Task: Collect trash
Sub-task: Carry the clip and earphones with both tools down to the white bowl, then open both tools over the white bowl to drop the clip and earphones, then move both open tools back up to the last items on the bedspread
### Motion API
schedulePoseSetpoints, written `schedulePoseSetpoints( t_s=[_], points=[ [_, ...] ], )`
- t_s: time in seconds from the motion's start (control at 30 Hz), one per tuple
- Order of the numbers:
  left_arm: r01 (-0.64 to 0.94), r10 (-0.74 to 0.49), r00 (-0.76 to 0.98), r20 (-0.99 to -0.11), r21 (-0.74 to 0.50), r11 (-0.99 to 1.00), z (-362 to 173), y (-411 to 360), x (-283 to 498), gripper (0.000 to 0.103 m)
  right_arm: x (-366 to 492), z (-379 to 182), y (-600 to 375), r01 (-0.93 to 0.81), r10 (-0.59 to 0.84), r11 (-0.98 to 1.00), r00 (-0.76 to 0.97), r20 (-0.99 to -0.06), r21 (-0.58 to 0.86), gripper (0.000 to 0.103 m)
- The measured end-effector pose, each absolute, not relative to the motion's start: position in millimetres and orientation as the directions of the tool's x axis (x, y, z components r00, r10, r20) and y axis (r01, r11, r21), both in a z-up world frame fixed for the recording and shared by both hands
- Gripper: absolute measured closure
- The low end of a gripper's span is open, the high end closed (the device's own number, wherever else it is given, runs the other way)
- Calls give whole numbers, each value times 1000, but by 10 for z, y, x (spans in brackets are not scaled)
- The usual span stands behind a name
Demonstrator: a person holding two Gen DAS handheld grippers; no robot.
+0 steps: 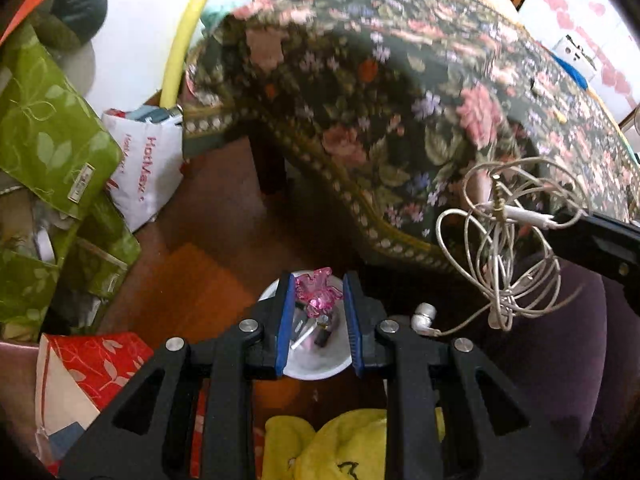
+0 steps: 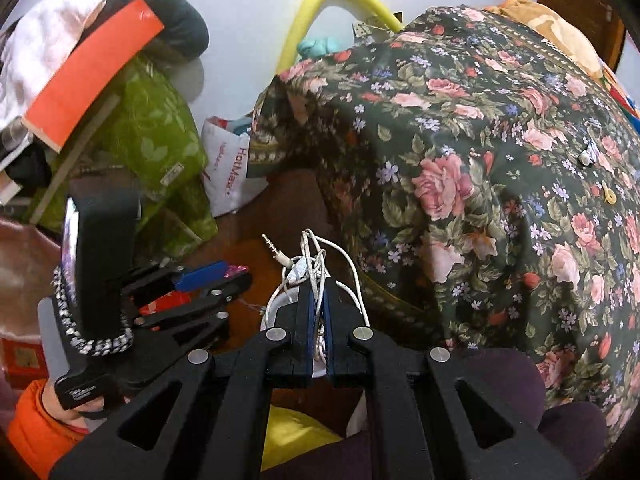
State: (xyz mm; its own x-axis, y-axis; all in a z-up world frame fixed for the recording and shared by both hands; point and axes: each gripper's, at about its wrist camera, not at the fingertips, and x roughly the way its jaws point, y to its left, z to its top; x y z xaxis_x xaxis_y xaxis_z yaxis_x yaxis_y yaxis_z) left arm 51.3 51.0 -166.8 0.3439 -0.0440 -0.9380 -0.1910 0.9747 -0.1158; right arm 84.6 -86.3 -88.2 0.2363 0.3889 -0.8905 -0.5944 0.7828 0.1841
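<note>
Above the white bowl, the left claw is clamped on a pink plastic flower; the right claw is clamped on tangled white earphones.

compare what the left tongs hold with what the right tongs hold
The left tongs hold a small pink flower-shaped piece; the right tongs hold a tangled white earphone cable. The pink piece is compact and glossy, while the cable hangs in long loose loops. Both are above the white cup.
</note>
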Motion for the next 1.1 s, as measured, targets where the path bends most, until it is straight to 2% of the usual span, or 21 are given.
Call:
schedulePoseSetpoints(
  t_s=[0.1,0.17,0.4,0.6,0.63,0.7,0.77,0.8,0.93,1.1],
  points=[
    [-197,-40,291,-956,-100,975,-1780,515,530,77,847,-900,-838,-597,385,781,231,-894,182,99],
    [-207,-31,258,-966,-87,975,-1825,524,525,65,859,-918,-817,-597,383,781,223,-897,185,99],
    [-260,-59,311,-948,-144,955,-1639,711,413,64,871,-1028,-711,-602,387,767,161,-908,220,99],
    [-297,10,416,-909,-125,947,-1256,909,284,64,798,-1158,-500,-632,378,736,88,-921,242,98],
    [-303,15,426,-905,-127,945,-1210,939,271,64,794,-1189,-464,-637,368,732,73,-927,241,96],
    [-317,20,445,-895,-136,939,-1134,995,230,64,782,-1300,-369,-646,331,728,37,-943,230,85],
    [-327,29,458,-888,-138,935,-1092,1035,200,64,777,-1348,-353,-643,330,730,37,-943,230,67],
    [-331,35,464,-885,-136,934,-1072,1050,184,64,775,-1352,-364,-641,334,731,36,-942,234,64],
    [-345,43,479,-877,-143,928,-1028,1082,135,64,789,-1257,-459,-627,363,737,50,-931,253,63],
    [-334,60,519,-852,-137,933,-914,997,153,64,839,-881,-691,-623,410,751,183,-893,217,63]
  ],
)
